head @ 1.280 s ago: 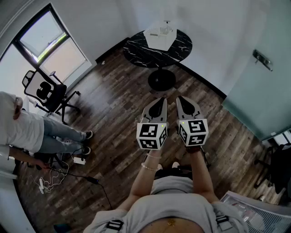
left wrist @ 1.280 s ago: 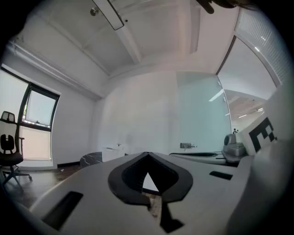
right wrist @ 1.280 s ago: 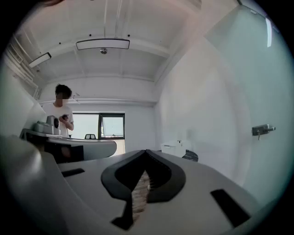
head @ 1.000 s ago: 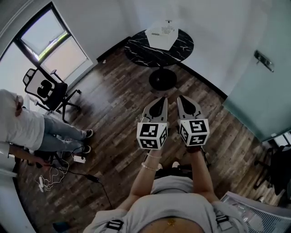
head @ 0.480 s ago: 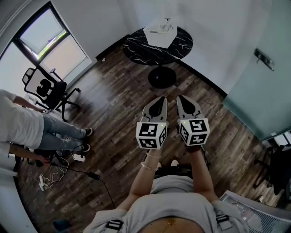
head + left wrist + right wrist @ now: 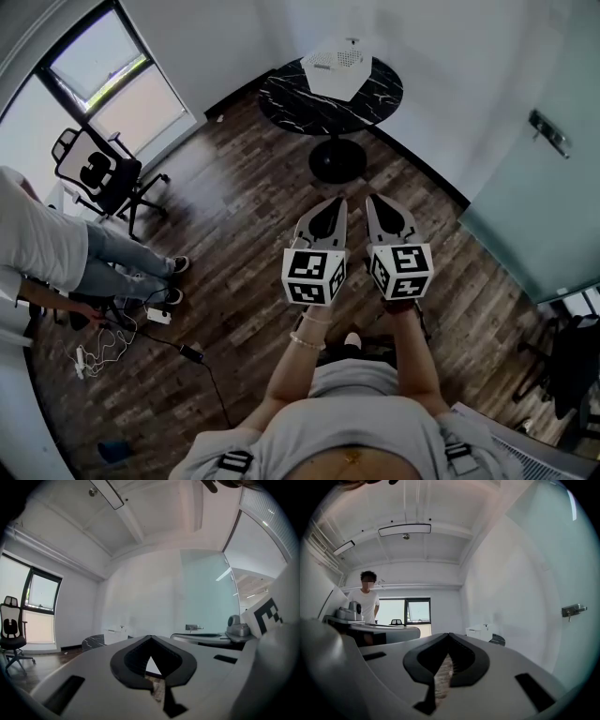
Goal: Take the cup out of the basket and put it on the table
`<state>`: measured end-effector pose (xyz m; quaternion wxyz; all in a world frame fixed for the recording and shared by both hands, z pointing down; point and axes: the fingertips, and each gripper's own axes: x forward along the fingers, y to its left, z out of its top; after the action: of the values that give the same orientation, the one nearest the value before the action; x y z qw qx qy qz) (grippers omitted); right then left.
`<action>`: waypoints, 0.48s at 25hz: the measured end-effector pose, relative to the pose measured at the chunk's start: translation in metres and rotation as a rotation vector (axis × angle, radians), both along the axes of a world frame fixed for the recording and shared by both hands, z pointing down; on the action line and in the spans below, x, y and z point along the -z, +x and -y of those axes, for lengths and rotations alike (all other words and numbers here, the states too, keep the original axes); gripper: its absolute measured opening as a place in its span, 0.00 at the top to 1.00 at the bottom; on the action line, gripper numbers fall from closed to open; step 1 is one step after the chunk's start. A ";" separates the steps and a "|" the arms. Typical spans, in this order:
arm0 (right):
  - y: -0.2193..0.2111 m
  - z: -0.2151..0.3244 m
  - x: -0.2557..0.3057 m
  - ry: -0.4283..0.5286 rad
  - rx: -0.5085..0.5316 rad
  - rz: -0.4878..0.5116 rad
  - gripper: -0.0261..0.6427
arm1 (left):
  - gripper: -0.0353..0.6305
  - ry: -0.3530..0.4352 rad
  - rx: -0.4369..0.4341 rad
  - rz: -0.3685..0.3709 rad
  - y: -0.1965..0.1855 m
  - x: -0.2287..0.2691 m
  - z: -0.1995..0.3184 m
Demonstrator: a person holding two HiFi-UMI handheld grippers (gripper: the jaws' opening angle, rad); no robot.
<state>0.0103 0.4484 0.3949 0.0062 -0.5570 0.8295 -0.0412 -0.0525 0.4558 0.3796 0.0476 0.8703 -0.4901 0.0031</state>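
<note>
Wood floor (image 6: 234,225) between grippers and far round black table (image 6: 286,101), chair (image 6: 98,173) and bystander (image 6: 42,246) at left, white basket (image 6: 336,70) on table, cup not discernible, left gripper (image 6: 330,208) and right gripper (image 6: 380,208) clenched, empty.

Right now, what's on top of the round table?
A white basket sits on the table, toward its far edge. Whatever is inside the basket is hidden from here.

Daylight from the window (image 6: 98,70) lights the room brightly and evenly; shadows on the floor (image 6: 234,244) are faint. My gripper views bend fisheye-round with black corners, and the ceiling lamp (image 6: 404,529) glares white.
</note>
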 end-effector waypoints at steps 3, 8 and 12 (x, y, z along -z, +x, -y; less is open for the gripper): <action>0.004 0.002 0.003 0.009 0.013 0.002 0.95 | 0.94 0.003 0.014 0.004 0.004 0.001 0.002; 0.009 0.001 0.004 0.015 0.022 0.006 0.95 | 0.94 0.000 0.024 0.005 0.010 0.000 0.001; 0.012 0.001 0.001 0.011 0.017 0.007 0.95 | 0.94 -0.003 0.023 0.005 0.014 -0.001 0.003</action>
<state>0.0220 0.4479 0.3938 0.0117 -0.5499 0.8342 -0.0387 -0.0388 0.4524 0.3808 0.0477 0.8646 -0.5001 0.0057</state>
